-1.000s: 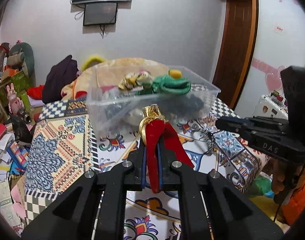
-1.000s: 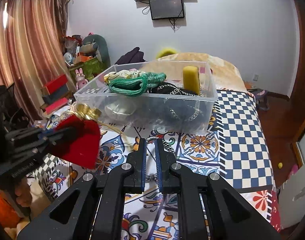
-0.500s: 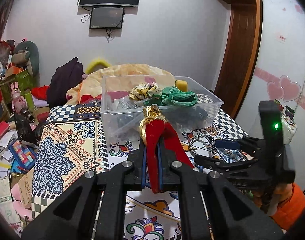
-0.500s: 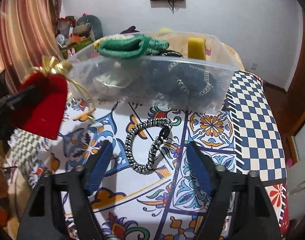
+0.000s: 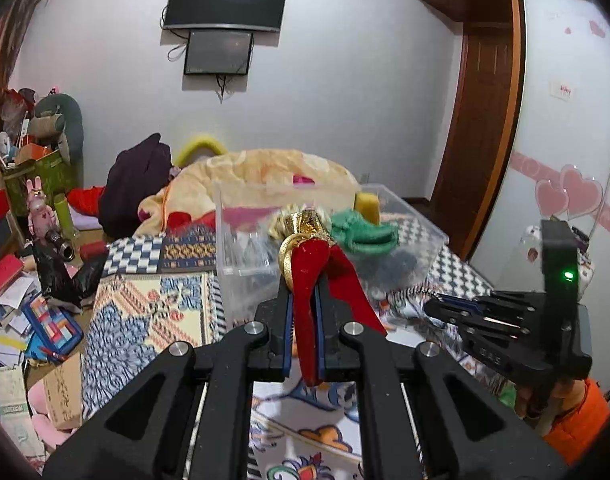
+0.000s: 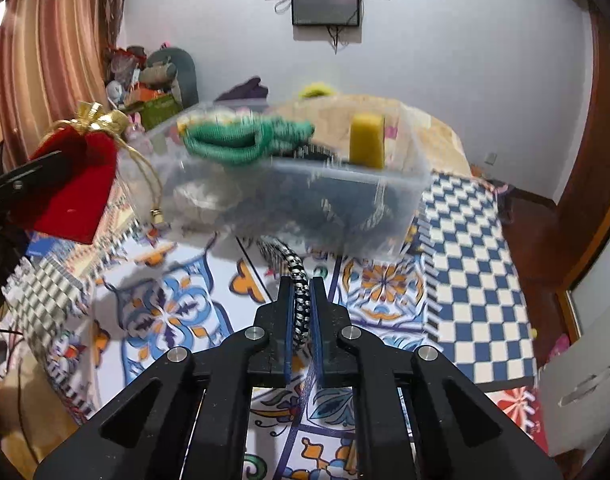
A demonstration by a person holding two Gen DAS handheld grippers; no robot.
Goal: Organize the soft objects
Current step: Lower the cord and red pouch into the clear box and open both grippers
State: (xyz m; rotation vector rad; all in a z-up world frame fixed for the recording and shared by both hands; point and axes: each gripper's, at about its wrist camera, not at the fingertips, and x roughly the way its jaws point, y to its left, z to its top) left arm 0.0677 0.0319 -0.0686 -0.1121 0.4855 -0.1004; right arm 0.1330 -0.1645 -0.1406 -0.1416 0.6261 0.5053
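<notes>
My left gripper (image 5: pixel 303 280) is shut on a red velvet pouch (image 5: pixel 309 280) with a gold drawstring top, held above the patterned table; the pouch also shows at the left of the right wrist view (image 6: pixel 75 184). My right gripper (image 6: pixel 301 286) is shut on a black-and-white braided cord (image 6: pixel 299 280), lifted off the table. Straight ahead stands a clear plastic bin (image 6: pixel 289 196) holding a green rope (image 6: pixel 241 142), a yellow sponge (image 6: pixel 367 140) and dark items. In the left wrist view the bin (image 5: pixel 241 256) lies just beyond the pouch, and the right gripper (image 5: pixel 437 306) is at the right.
The table has a colourful tile-pattern cloth (image 6: pixel 169 312) with a blue checked border (image 6: pixel 465 248). A blanket heap (image 5: pixel 265 172) lies behind the bin. Cluttered shelves, toys and papers fill the left (image 5: pixel 29 240). A wooden door (image 5: pixel 477 120) stands at the right.
My right gripper was open over the braided cord on the table; it has closed on it and lifted it. My left gripper has kept the pouch and risen nearer the bin.
</notes>
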